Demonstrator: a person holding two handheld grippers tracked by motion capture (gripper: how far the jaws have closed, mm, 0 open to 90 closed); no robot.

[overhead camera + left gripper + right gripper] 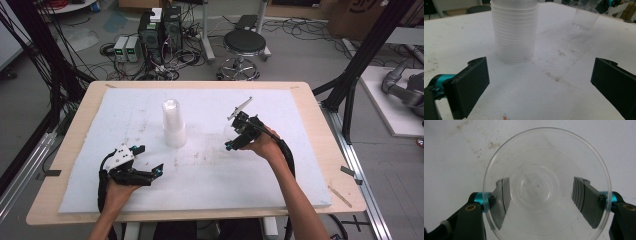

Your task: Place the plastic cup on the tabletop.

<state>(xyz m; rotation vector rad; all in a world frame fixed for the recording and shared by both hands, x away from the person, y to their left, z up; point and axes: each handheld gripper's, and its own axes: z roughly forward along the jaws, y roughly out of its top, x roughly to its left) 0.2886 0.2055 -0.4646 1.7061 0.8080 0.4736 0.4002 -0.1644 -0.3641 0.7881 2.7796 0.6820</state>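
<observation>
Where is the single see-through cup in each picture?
High view: the single clear cup is right of the middle, at the right gripper.
Left gripper view: it stands at the top right, far off on the foam.
Right gripper view: seen from above, its round rim sits between the two jaws.
Shared landmark: the stained white foam mat beneath it.

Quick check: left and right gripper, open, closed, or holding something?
Left gripper: open, holding nothing, facing the cup stack.
Right gripper: jaws astride a clear cup; whether they grip it cannot be told.
</observation>
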